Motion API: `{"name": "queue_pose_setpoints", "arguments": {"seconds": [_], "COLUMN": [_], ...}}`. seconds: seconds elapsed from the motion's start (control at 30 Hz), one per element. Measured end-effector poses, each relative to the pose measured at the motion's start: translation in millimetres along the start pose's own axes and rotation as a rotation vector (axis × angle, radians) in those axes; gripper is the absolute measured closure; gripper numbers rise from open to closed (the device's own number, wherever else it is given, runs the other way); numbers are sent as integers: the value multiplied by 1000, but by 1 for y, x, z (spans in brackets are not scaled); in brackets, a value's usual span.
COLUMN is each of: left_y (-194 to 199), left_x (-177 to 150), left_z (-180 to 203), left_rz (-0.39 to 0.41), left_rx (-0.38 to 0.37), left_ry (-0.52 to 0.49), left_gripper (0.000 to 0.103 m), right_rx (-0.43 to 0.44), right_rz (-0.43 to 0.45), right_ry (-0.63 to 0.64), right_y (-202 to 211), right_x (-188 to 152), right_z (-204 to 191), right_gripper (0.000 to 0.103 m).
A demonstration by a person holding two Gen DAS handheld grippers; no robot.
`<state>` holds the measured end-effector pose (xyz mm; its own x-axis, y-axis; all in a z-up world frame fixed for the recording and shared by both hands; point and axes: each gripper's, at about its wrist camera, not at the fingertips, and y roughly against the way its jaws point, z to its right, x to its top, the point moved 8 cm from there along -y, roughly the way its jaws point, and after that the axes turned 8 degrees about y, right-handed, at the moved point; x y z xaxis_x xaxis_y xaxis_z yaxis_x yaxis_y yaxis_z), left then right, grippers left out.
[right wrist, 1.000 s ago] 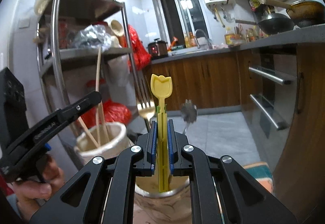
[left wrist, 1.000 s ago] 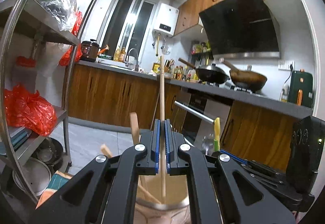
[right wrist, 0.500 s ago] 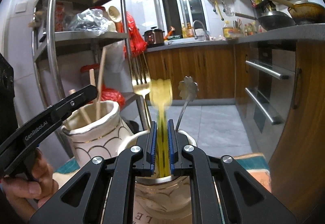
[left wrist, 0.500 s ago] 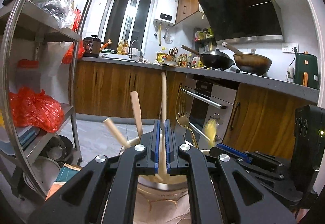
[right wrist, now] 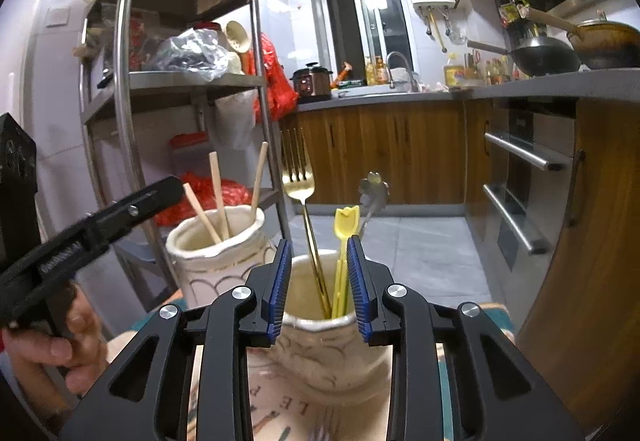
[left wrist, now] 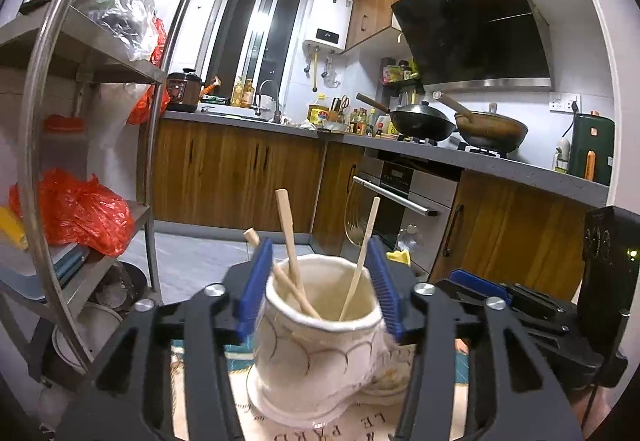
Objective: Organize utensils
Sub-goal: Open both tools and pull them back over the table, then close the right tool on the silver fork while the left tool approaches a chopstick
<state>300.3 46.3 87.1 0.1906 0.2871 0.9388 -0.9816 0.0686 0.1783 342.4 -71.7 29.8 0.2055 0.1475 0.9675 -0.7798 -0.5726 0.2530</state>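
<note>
Between the spread blue pads of the left gripper (left wrist: pixel 320 281) stands a cream holder (left wrist: pixel 316 345) with thin gold scallop lines, and three wooden chopsticks (left wrist: pixel 289 237) lean inside it: two cross toward its left side, one slants toward the right rim. Its jaws are wide apart, one on each side of the holder's mouth, and hold nothing.

Just beside it, to its right, a second cream holder (right wrist: pixel 328 345) sits between the parted pads of the right gripper (right wrist: pixel 318 281). Inside stand a gold fork (right wrist: pixel 298 177) with tines up, a yellow utensil (right wrist: pixel 344 241) with a tulip-shaped top, and a silver utensil (right wrist: pixel 374 193) with a flower-shaped end. The yellow one is close to the right pad; whether it touches I cannot tell. These jaws are also apart, gripping nothing.

Both holders rest on a printed cloth (right wrist: pixel 280 405) with large letters, which covers the surface near its front edge. In the right wrist view the left gripper's black body reaches in from the left, with the person's hand (right wrist: pixel 52 353) wrapped around its handle.

Beyond, a steel rack (right wrist: pixel 132 89) holds plastic bags, red ones among them. A wooden-fronted kitchen counter (left wrist: pixel 440 153) carries two woks (left wrist: pixel 424 119), bottles and a sink tap, with an oven (left wrist: pixel 404 201) below and a white water heater (left wrist: pixel 328 23) on the wall beside the window.
</note>
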Motion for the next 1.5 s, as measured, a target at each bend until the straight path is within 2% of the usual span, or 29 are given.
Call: {"name": "queue_pose_setpoints", "arguments": {"seconds": [0.33, 0.63, 0.93, 1.1, 1.17, 1.27, 1.5], "left_y": [33, 37, 47, 42, 40, 39, 40], "left_x": [-24, -61, -92, -115, -127, -140, -157], "left_z": [-21, -38, -35, -35, -32, -29, -22], "left_rz": [-70, -208, -308, -412, -473, -523, -585], "left_rx": [25, 62, 44, 24, 1, -9, -21], "left_ry": [-20, -45, -63, -70, -79, -107, -154], "left_gripper": [50, 50, 50, 50, 50, 50, 51], "right_rx": [5, 43, 59, 81, 81, 95, 127], "right_rz": [-35, -125, -311, -437, -465, -490, -542], "right_ry": [-41, -72, -35, -7, 12, 21, 36], "right_y": [29, 42, 41, 39, 40, 43, 45], "right_x": [-19, -51, -96, -124, -131, -135, -147], "right_z": [6, 1, -6, -13, -16, -18, -25], "right_gripper": [73, 73, 73, 73, 73, 73, 73]}}
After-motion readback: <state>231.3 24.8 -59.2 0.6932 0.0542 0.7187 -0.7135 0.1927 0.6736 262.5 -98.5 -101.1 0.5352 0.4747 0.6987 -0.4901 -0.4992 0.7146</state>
